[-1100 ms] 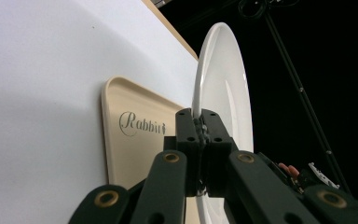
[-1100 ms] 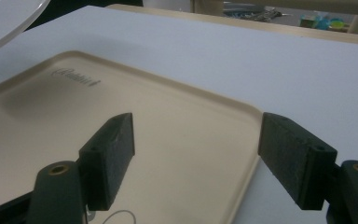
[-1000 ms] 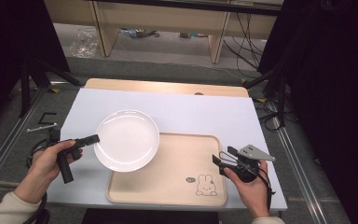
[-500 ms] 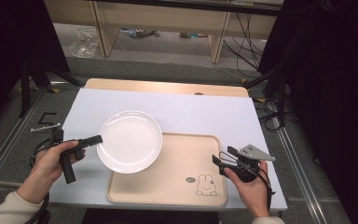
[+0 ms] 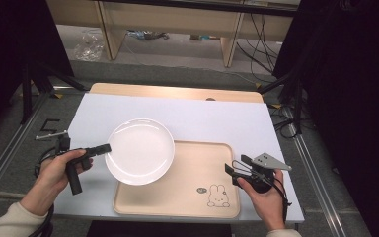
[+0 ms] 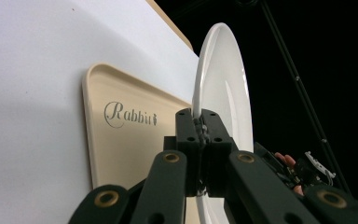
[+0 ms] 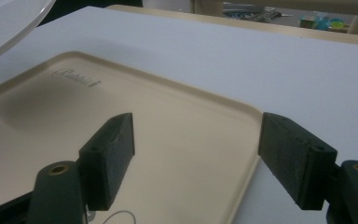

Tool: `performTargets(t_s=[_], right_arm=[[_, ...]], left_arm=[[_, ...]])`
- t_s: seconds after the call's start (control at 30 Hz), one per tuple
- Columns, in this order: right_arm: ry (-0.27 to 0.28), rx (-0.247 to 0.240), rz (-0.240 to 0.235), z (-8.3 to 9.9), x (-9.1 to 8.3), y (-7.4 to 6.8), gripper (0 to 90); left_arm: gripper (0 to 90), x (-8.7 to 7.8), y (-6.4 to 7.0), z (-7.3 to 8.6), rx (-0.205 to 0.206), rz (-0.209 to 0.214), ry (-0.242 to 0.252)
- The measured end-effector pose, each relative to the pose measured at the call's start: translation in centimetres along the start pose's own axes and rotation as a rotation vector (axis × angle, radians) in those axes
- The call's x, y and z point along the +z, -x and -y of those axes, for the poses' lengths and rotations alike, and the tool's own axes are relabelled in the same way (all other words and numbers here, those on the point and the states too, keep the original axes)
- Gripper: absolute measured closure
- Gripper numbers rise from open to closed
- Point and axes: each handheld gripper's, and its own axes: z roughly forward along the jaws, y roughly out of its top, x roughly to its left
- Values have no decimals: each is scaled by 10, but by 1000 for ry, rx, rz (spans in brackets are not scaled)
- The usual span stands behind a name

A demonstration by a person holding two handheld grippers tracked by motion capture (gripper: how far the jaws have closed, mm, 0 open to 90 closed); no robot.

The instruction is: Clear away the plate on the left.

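Note:
A white round plate hangs above the table, overlapping the left end of a beige tray with a rabbit drawing. My left gripper is shut on the plate's left rim; in the left gripper view the jaws pinch the edge of the plate over the tray. My right gripper stands open by the tray's right edge, its jaws spread wide with nothing between them. In the right gripper view the tray lies ahead and the plate shows at the top left.
A white sheet covers the wooden tabletop. Table frames, cables and a plastic bag lie on the floor beyond. A person's hands hold both grippers at the near edge.
The left gripper has carried the plate a little to the right, farther over the tray's left end. The right gripper has stayed put.

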Motion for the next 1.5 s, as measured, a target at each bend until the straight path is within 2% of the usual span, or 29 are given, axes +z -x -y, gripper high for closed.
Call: performTargets(t_s=[0.1,0.2,0.23,0.3,0.37,0.67,0.73,0.9,1.5], right_arm=[[21,1,-7,1,2,0,279],[20,2,-8,1,2,0,279],[1,0,-2,0,0,0,279],[21,2,-7,1,2,0,279],[20,1,-8,1,2,0,279],[20,2,-9,1,2,0,279],[20,2,-10,1,2,0,279],[19,2,-9,1,2,0,279],[20,2,-10,1,2,0,279]], left_arm=[[874,2,0,1,3,3,-5],[873,3,1,2,4,5,-6],[874,4,1,2,4,7,-8],[874,5,1,3,0,17,-9],[873,6,1,3,5,7,-15],[874,8,2,5,6,21,-18],[873,9,3,5,5,8,-27],[873,11,4,7,10,26,-29],[873,16,7,11,15,29,-51]])
